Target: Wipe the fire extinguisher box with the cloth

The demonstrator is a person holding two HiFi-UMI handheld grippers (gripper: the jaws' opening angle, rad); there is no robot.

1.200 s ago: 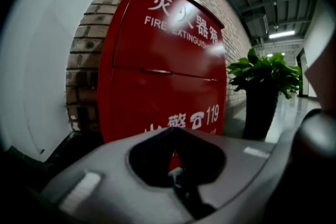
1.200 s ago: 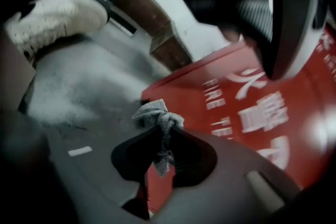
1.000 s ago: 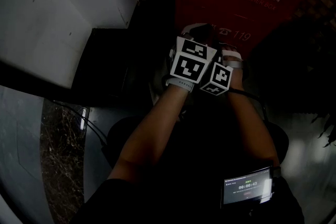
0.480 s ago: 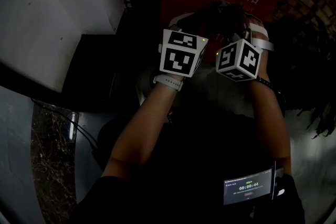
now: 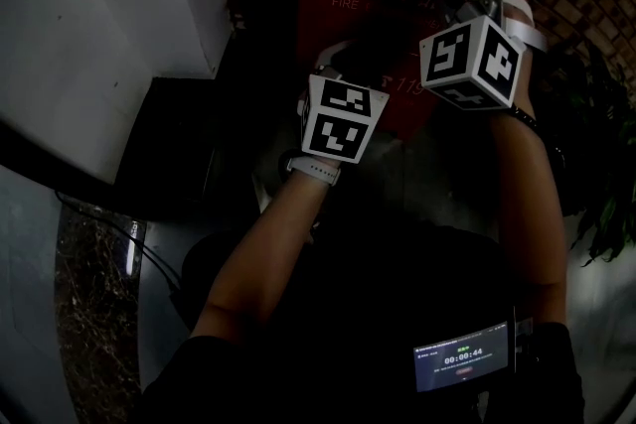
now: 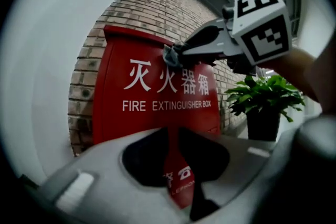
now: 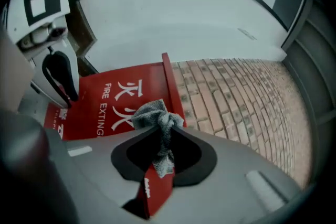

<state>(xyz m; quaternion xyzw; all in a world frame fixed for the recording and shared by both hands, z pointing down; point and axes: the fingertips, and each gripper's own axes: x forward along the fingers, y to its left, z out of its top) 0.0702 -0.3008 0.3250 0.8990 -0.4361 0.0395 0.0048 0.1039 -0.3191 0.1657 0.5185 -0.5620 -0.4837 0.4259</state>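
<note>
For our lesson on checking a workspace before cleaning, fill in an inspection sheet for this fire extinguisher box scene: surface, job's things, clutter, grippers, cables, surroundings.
Surface: red front of the fire extinguisher box, with white lettering, upright against the brick wall.
Job's things: grey cloth, bunched, up by the box's top edge; contact unclear.
Clutter: nothing seen.
Grippers: right gripper shut on the cloth; left gripper shut, holding nothing, lower down and facing the box.
Cables: what looks like a thin cable on the floor at the left.
Surroundings: potted plant right of the box; white wall on the left.
</note>
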